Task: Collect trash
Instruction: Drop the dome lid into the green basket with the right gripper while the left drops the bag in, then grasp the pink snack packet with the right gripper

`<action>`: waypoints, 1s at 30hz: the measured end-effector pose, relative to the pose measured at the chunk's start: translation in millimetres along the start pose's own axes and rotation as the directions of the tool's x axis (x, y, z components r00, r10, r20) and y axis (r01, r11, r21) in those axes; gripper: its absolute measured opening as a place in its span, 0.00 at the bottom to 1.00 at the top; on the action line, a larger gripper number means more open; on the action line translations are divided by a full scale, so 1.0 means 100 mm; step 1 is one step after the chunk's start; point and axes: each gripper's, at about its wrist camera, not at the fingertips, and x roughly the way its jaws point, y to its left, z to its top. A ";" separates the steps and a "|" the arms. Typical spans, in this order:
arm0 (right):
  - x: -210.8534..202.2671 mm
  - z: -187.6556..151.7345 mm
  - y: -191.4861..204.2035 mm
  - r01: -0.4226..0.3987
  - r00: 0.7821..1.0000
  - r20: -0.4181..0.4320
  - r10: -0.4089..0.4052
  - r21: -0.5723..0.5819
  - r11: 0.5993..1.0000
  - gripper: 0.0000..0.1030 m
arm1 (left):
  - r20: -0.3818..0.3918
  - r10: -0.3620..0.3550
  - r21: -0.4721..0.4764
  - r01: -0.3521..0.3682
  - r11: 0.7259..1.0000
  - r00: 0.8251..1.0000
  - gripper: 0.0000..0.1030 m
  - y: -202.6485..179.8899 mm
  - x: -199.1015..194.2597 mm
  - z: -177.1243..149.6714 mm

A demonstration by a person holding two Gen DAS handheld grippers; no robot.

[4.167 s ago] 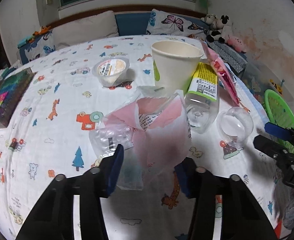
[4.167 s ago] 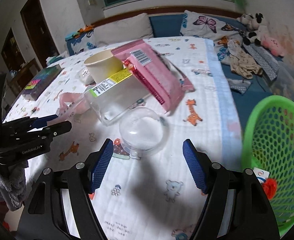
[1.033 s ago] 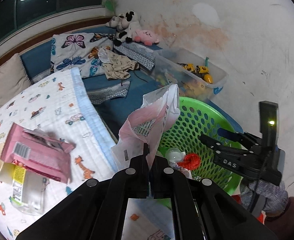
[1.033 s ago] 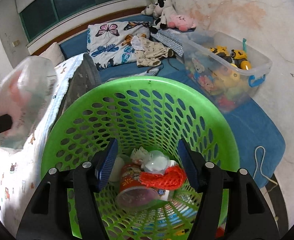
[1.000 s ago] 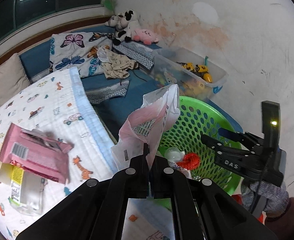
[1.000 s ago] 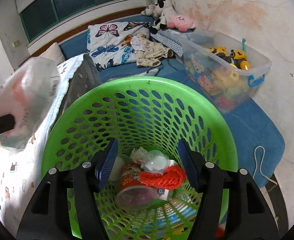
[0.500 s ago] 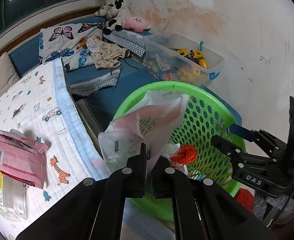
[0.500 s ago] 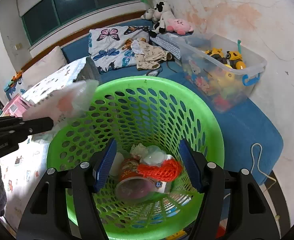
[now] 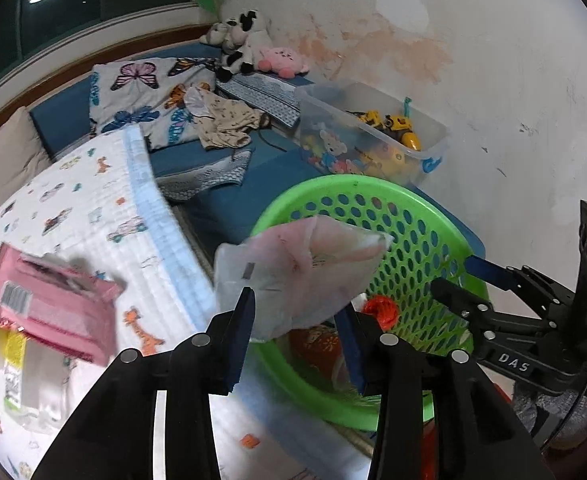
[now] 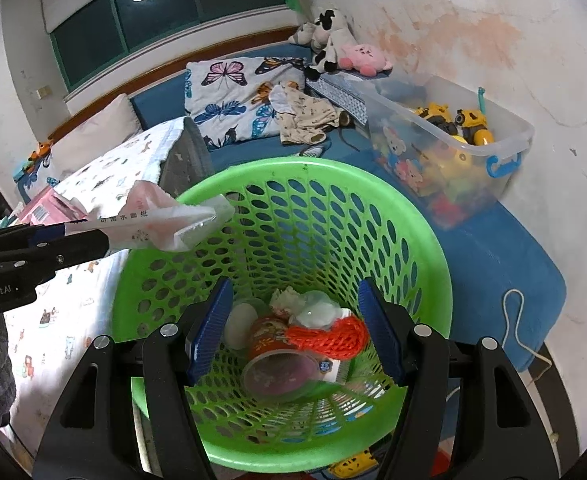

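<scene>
- Plastic wrapper (image 9: 301, 276), pink and clear, hangs over the green basket (image 9: 421, 216)'s near-left rim: light, limp, crinkly.
- My left gripper (image 9: 297, 312) has just been opening; the wrapper sits loose between its pads.
- My right gripper (image 10: 293, 320) is open and empty over the basket.
- Any regrasp: pinch a bunched edge.

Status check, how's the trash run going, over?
Left gripper jaws just opened, pink-and-clear plastic wrapper loose between them over green basket rim. Right gripper open, empty, above basket. Nothing blocking.
</scene>
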 end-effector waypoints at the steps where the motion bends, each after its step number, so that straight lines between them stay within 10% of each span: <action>1: -0.01 0.00 0.02 -0.001 1.000 0.002 0.001 -0.004 1.000 0.64 | 0.002 -0.002 -0.003 0.002 1.000 1.000 0.38 0.02 -0.02 -0.01; 20: -0.14 0.04 0.00 0.014 0.999 0.031 -0.014 -0.001 1.000 0.65 | 0.025 -0.027 0.045 0.026 0.999 0.999 0.60 -0.08 -0.11 -0.04; 30: -0.18 0.11 0.23 -0.024 0.999 0.042 0.026 -0.042 0.999 0.65 | 0.087 0.071 -0.035 -0.068 0.997 0.994 0.60 0.26 -0.40 -0.12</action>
